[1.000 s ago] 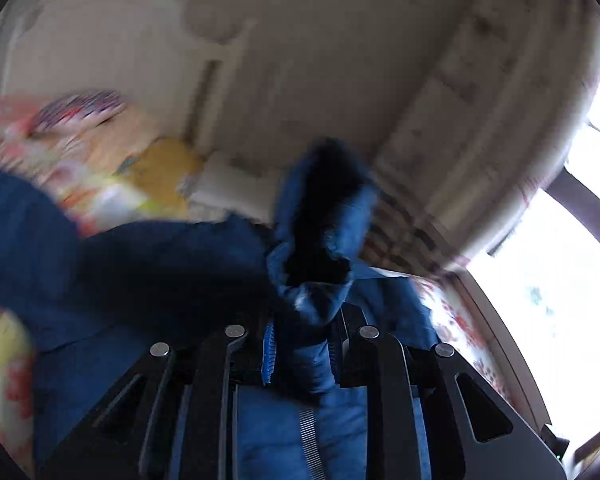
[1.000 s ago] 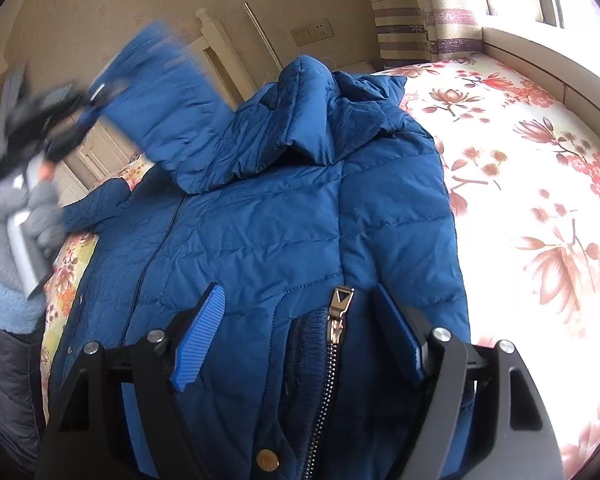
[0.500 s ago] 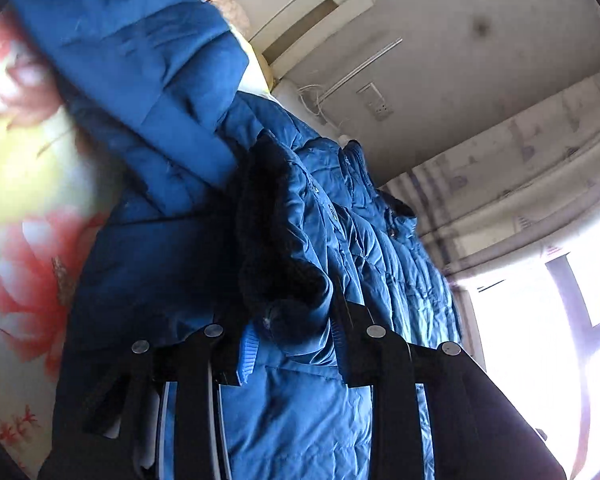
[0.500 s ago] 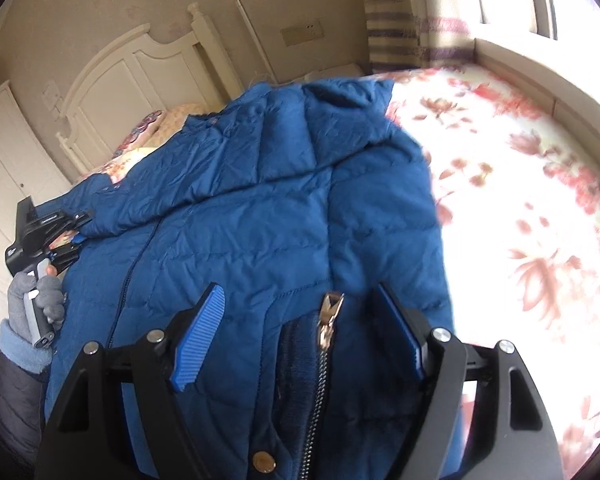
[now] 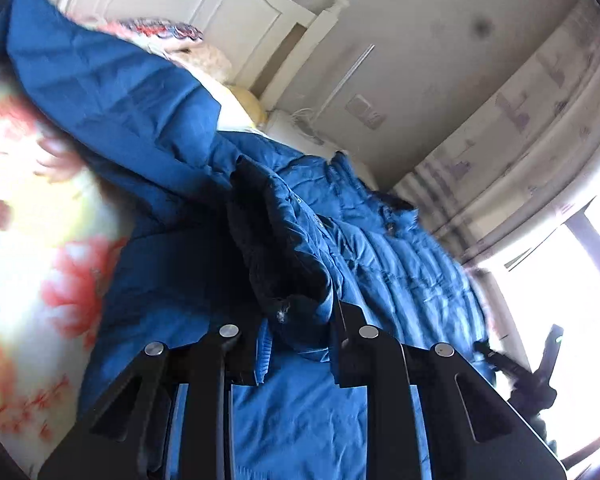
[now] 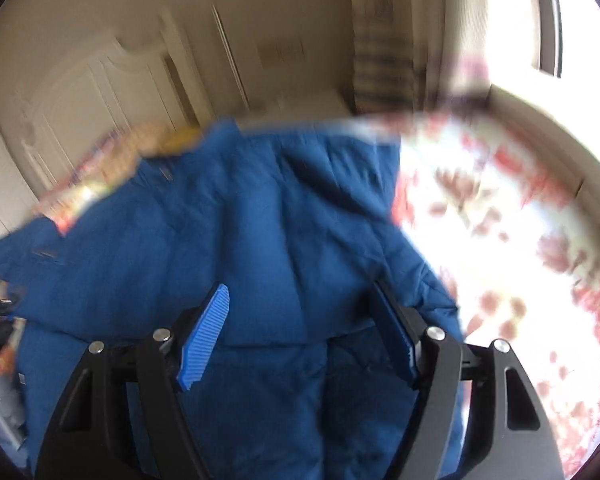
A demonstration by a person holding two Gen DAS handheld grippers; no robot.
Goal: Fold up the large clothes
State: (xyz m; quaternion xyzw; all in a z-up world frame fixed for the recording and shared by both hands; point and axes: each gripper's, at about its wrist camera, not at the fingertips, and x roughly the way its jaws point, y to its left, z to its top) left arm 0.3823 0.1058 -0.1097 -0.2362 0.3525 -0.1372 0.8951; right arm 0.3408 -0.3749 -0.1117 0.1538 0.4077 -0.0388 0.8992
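A large blue padded jacket (image 6: 240, 208) lies spread on the flowered bed. My left gripper (image 5: 298, 332) has the dark-lined sleeve cuff (image 5: 292, 280) pinched between its pads, and its jaws are closing on it. The sleeve (image 5: 120, 100) trails up and to the left from the cuff, across the jacket body (image 5: 400, 248). My right gripper (image 6: 300, 292) hovers over the jacket's lower part with its blue pads (image 6: 204, 340) wide apart. Its jaws are closing, with fabric lying below and between them but not pressed. The right wrist view is blurred by motion.
The flowered bedsheet (image 6: 500, 220) stretches to the right of the jacket, towards a bright window (image 6: 580, 12). Pillows (image 5: 160, 28) and a white headboard (image 5: 260, 0) stand at the far end. A striped curtain (image 5: 520, 120) hangs beside the bed. A gloved hand (image 6: 0, 392) shows at the left edge.
My left gripper has come down with the cuff, laying the sleeve across the jacket. The right gripper has slid over the jacket, and the zipper is now out of its view.
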